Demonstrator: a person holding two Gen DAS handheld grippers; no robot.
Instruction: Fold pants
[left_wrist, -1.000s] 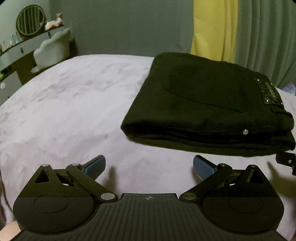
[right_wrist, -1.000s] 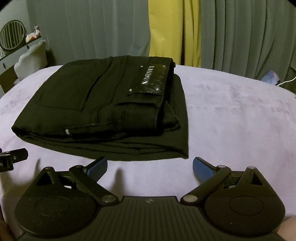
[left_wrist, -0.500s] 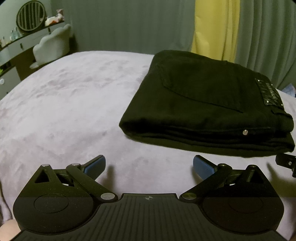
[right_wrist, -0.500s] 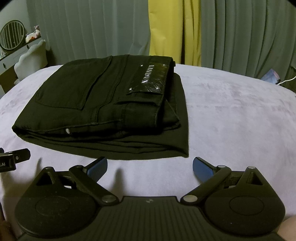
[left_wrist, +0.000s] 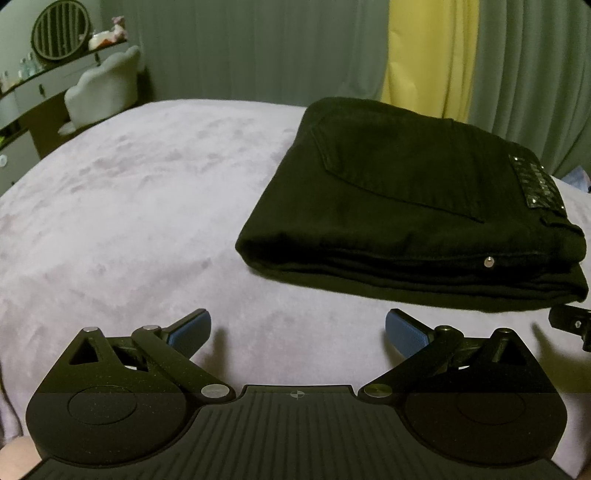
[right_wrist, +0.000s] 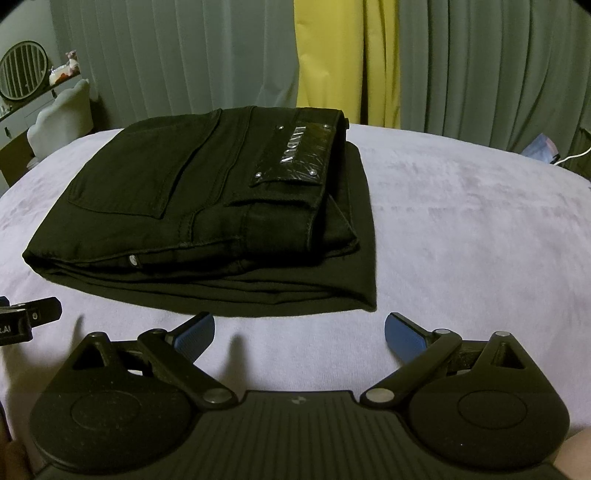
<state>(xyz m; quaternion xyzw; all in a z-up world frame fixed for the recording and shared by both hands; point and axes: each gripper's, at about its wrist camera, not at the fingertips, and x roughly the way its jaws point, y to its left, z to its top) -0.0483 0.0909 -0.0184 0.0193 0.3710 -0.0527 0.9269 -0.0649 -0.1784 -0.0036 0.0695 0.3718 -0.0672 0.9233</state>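
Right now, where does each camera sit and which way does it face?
Left wrist: on the left gripper, open, low over the bed, facing the folded pants ahead-right.
Right wrist: on the right gripper, open, facing the pants ahead-left.
Shared: pants, bed, yellow curtain; each glimpses the other gripper.

Ahead of both my claws spreads a bed (left_wrist: 140, 206) under a pale lilac plush cover, its nap mottled with darker brushed patches. The only thing lying directly on it is a pair of black pants (left_wrist: 406, 206), folded into a thick stack. From my left claw the stack sits ahead and to the right; from my right claw, ahead and slightly left (right_wrist: 207, 206).
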